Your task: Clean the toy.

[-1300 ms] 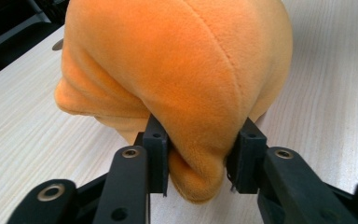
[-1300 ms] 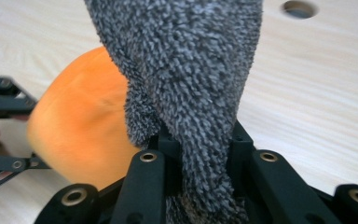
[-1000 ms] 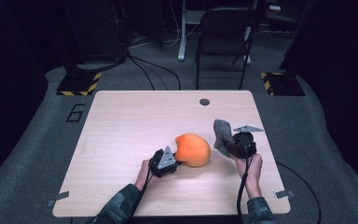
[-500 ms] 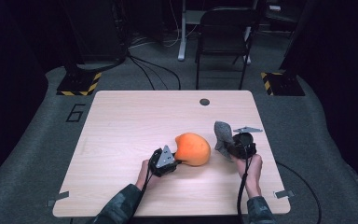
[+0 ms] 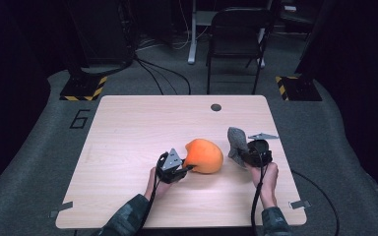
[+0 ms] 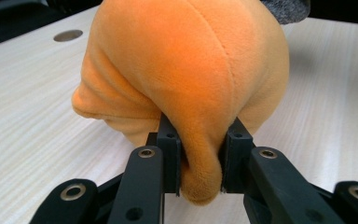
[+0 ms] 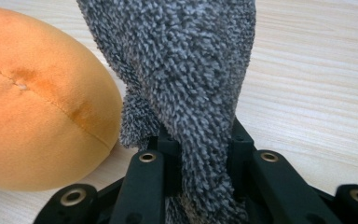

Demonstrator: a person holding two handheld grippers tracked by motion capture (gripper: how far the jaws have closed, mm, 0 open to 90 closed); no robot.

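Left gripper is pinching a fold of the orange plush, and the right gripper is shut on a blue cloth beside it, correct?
Not quite: the cloth in the right gripper is grey, not blue, as the right gripper view shows. The rest holds: the left gripper pinches a fold of the orange plush.

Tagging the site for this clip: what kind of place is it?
Likely a lab or recording workspace, not a home: a bare wooden table on grey carpet, hazard-striped floor plates, loose cables and a folding chair behind it, and dark surroundings.
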